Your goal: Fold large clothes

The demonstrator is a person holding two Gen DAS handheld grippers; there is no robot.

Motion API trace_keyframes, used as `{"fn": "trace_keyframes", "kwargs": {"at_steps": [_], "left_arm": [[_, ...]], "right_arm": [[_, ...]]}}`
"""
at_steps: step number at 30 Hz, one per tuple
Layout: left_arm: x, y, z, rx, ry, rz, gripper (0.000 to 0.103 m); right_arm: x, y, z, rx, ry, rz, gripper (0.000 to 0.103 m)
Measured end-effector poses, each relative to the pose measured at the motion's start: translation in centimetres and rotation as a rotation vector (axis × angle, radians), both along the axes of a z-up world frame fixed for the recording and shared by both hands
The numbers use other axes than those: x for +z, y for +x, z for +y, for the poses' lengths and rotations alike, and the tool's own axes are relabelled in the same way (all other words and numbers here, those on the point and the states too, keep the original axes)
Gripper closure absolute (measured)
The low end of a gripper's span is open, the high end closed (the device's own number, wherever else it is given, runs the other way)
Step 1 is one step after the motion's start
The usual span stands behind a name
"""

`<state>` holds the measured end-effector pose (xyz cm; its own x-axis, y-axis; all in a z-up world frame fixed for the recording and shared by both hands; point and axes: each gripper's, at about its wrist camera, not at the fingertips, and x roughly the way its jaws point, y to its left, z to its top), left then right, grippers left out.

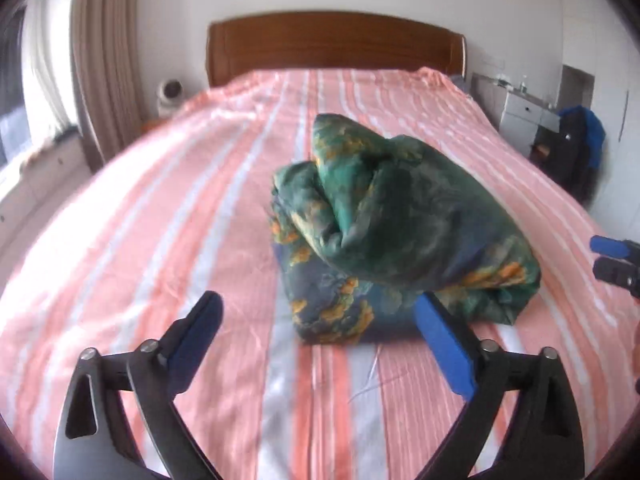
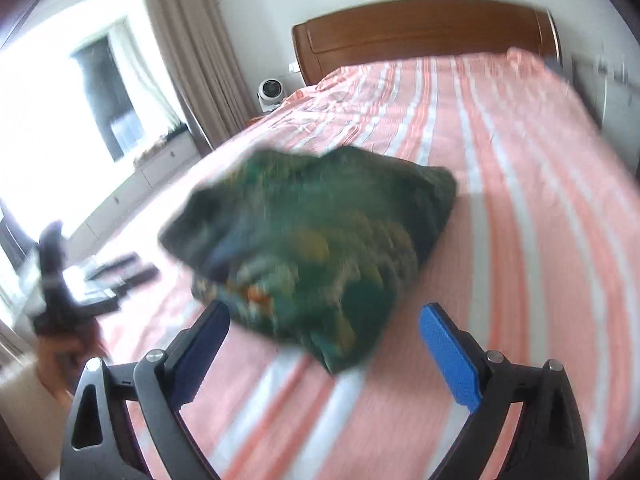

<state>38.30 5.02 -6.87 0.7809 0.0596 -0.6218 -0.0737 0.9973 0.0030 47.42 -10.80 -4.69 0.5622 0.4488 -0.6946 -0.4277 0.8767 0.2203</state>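
A dark green garment with yellow flower print (image 1: pixel 392 232) lies bundled in a thick folded heap on the pink and white striped bed (image 1: pixel 168 216). My left gripper (image 1: pixel 320 312) is open and empty, just in front of the bundle's near edge. My right gripper shows at the right edge of the left wrist view (image 1: pixel 616 256). In the right wrist view the garment (image 2: pixel 312 240) is blurred, and my right gripper (image 2: pixel 324 328) is open and empty, close to its near corner. The left gripper (image 2: pixel 60 292) shows blurred at the far left of that view.
A wooden headboard (image 1: pixel 336 44) stands at the far end of the bed. A small white fan (image 1: pixel 170 94) sits left of the bed, near brown curtains (image 1: pixel 104 60) and a window (image 2: pixel 72 92). A white cabinet (image 1: pixel 524 116) and dark clothes (image 1: pixel 580 140) are at the right.
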Motion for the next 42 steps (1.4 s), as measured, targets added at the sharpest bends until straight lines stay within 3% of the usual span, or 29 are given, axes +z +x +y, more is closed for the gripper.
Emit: {"fn": "trace_keyframes", "kwargs": {"at_steps": [2,7,15,17,19,21,24,26,28,30,32,37,42], "left_arm": [[1.5,-1.9,-2.1,0.003,0.04,-0.049,0.002],[6.0,-4.2,-0.6,0.008,0.081,-0.123,0.0],[10.3,-10.1,-3.0,0.01,0.169,-0.221,0.0],[11.1,-11.3,-3.5,0.021,0.178,-0.248,0.0],[11.7,-12.2,-3.8,0.047,0.19,-0.255,0.0],[12.0,-13.1,-4.1,0.082,0.206,-0.235,0.0],[11.3,-15.5,-3.8,0.134,0.186,-0.212,0.0],[10.1,-17.3,-3.2,0.12,0.112,-0.18,0.0],[8.7,-19.0,-3.0,0.072,0.054,-0.108,0.0],[7.5,-20.5,-3.4,0.047,0.062,-0.032,0.0],[6.8,-22.1,-3.9,0.031,0.08,0.024,0.0],[7.6,-25.3,-5.3,0.004,0.088,0.087,0.0],[9.0,-25.9,-6.5,-0.009,0.076,0.077,0.0]], "right_arm": [[0.3,-3.4,-1.3,0.009,-0.033,-0.046,0.008],[3.5,-9.1,-0.1,-0.031,-0.065,-0.162,0.004],[11.9,-21.0,-0.5,-0.176,-0.065,-0.546,0.0],[13.0,-22.6,-0.8,-0.192,-0.052,-0.593,0.0],[13.4,-23.1,-0.5,-0.153,-0.044,-0.547,0.0],[12.9,-23.0,-0.3,-0.082,-0.033,-0.43,0.0],[13.1,-25.4,-0.9,-0.179,-0.02,-0.481,0.0],[12.8,-27.3,-1.0,-0.249,-0.058,-0.485,0.0],[11.2,-27.6,-0.4,-0.261,-0.154,-0.354,0.0],[8.9,-28.4,-0.3,-0.248,-0.177,-0.228,0.0],[7.5,-30.2,-0.6,-0.257,-0.162,-0.159,0.0],[7.6,-34.1,0.0,-0.221,-0.21,-0.112,0.0],[8.6,-34.5,0.2,-0.21,-0.181,-0.046,0.0]]}}
